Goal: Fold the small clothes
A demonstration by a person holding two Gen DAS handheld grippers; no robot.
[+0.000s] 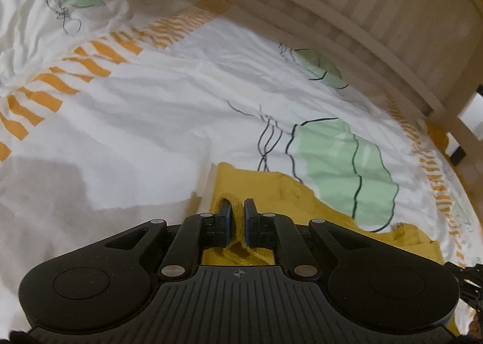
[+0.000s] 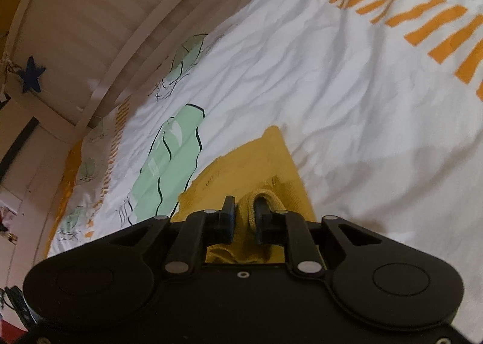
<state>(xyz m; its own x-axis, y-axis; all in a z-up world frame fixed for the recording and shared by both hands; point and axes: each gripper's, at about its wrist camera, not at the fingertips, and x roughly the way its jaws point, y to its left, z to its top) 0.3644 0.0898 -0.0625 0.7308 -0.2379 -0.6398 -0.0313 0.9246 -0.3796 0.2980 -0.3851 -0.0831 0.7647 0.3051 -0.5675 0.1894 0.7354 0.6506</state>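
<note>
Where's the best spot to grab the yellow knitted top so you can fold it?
Probably the ribbed hem at a corner, coming in low from the near side with one jaw under the edge. That band is thick and rolls up off the white bedsheet, so it gives something to pinch. The yellow top lies flat elsewhere. The left gripper already pinches such an edge.

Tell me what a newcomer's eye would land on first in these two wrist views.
First the mustard-yellow garment, lying on the white bedspread right ahead of both grippers. The left gripper is pinched shut on a fold of it; the right gripper has a ribbed edge between its fingers. Next come the bedspread's pale green patches and orange stripes, and the wooden slatted bed rail along its far edge.
</note>
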